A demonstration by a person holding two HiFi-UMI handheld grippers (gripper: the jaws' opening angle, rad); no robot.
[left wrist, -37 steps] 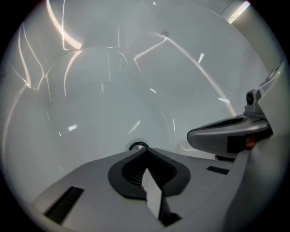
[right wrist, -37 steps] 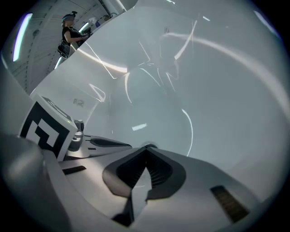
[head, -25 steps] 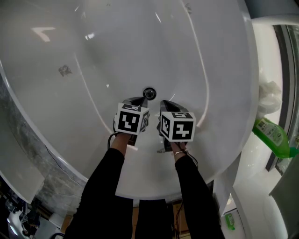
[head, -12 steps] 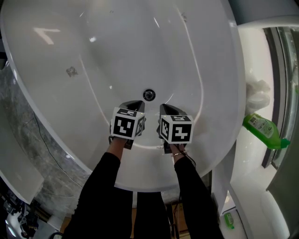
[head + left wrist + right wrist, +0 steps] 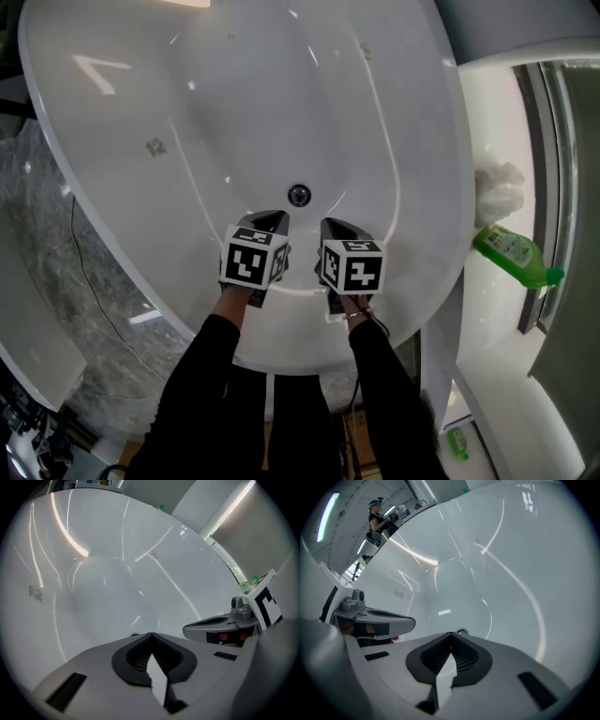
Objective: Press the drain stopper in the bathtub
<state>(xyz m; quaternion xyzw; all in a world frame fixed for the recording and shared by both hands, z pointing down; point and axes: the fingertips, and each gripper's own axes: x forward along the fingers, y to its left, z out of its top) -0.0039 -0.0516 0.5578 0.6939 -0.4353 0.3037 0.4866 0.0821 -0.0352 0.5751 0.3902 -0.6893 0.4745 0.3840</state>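
Sitting in the floor of the white bathtub (image 5: 427,141), the round drain stopper (image 5: 299,195) lies uncovered, with smooth tub floor open on every side of it. Just short of it, on the person's side, the left gripper (image 5: 273,221) and the right gripper (image 5: 334,226) hang side by side with their tips pointing toward the stopper. Neither touches it, and the stopper lies ahead of the gap between them.

The left gripper view shows its jaws closed tip to tip with nothing between them. The right gripper view shows the same: jaws together and empty, with the stopper peeping just over their tips. The two grippers are near each other but apart.

Both are inside the tub's rim, over the near end wall, and the long basin stretches away open beyond the stopper. Outside the rim on the right, a green bottle (image 5: 511,251) sits on a white ledge (image 5: 483,131) next to a white crumpled wad (image 5: 497,190), well apart from the grippers. On the left, the tub's outer edge borders a grey marbled floor (image 5: 56,244).
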